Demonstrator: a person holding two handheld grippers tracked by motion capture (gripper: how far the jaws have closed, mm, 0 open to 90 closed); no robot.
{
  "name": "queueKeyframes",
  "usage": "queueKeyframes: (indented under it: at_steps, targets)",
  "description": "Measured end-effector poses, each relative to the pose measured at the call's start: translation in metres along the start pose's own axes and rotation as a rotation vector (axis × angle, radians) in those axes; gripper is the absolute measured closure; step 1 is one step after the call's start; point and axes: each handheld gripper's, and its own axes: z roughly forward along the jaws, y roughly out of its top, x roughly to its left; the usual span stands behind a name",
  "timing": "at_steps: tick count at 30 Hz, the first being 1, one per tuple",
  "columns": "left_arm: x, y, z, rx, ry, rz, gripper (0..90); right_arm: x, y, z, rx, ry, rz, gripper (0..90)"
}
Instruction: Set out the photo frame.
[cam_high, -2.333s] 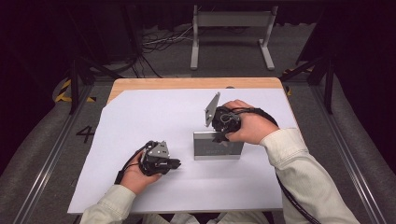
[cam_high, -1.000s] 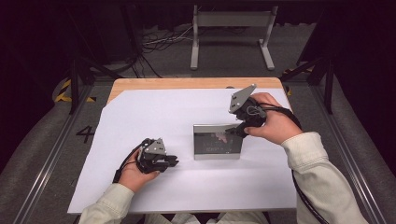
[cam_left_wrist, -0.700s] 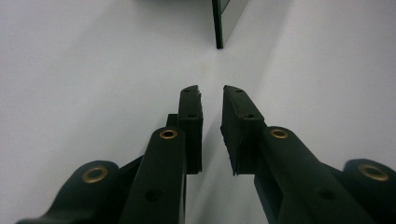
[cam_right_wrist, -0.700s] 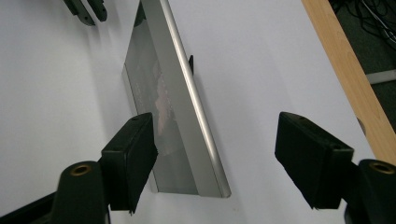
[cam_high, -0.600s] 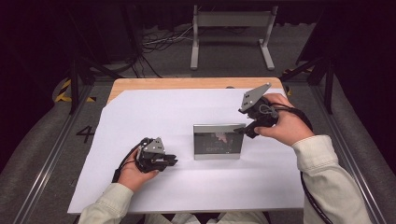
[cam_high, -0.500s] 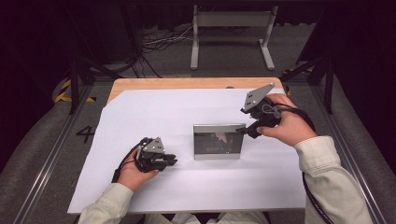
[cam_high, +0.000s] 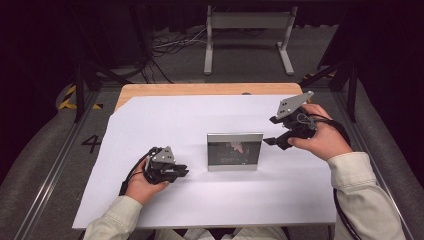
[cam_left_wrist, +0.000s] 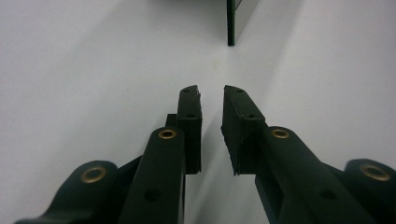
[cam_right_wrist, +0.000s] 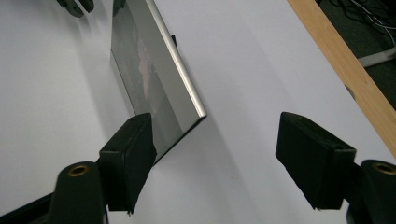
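Stood the picture frame (cam_high: 235, 151) upright mid-sheet on the white paper (cam_high: 150, 200), released it from the wide-open right gripper (cam_high: 280, 131), kept the left gripper (cam_left_wrist: 211, 95) empty, nearly closed; seemingly nothing left.

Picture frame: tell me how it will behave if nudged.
The frame stands upright on the white sheet and looks thin edge-on, so it probably tips easily. Its metal rim looks stiff; the glossy front may be fragile.

silver-edged picture frame (cam_high: 235, 151) stands upright mid-sheet, its dark glossy front perhaps a photo.
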Motion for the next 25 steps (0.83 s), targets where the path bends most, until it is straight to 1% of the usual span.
queueKeyframes:
  at_steps: [3, 9, 10, 11, 12, 13, 17, 20, 25]
  targets:
    - [0.001, 0.0, -0.001, -0.001, 0.003, -0.003, 77.4, -0.001, -0.008, -0.003, -0.007, -0.003, 0.02, 27.6]
    - [0.002, -0.001, 0.0, -0.002, 0.01, -0.008, 77.2, -0.004, -0.032, -0.007, -0.01, -0.01, 0.073, 27.1]
    - [0.002, -0.001, 0.0, -0.002, 0.01, -0.008, 77.2, -0.004, -0.032, -0.007, -0.01, -0.01, 0.073, 27.1]
    - [0.002, -0.001, -0.001, -0.003, 0.013, -0.008, 77.2, -0.005, -0.036, -0.007, -0.011, -0.014, 0.082, 27.1]
    - [0.002, -0.001, -0.002, -0.007, 0.014, -0.013, 77.2, -0.006, -0.044, -0.008, -0.011, -0.016, 0.099, 27.1]
    - [0.002, -0.001, -0.002, -0.007, 0.014, -0.013, 77.2, -0.006, -0.044, -0.008, -0.011, -0.016, 0.099, 27.1]
    - [0.003, -0.002, -0.002, -0.008, 0.019, -0.013, 77.2, -0.007, -0.058, -0.008, -0.011, -0.022, 0.125, 27.2]
    - [0.004, -0.002, -0.002, -0.008, 0.018, -0.014, 76.9, -0.006, -0.069, -0.008, -0.014, -0.022, 0.153, 27.1]
    - [0.003, -0.002, -0.003, -0.011, 0.022, -0.016, 76.6, -0.004, -0.083, -0.005, -0.028, -0.026, 0.185, 26.5]
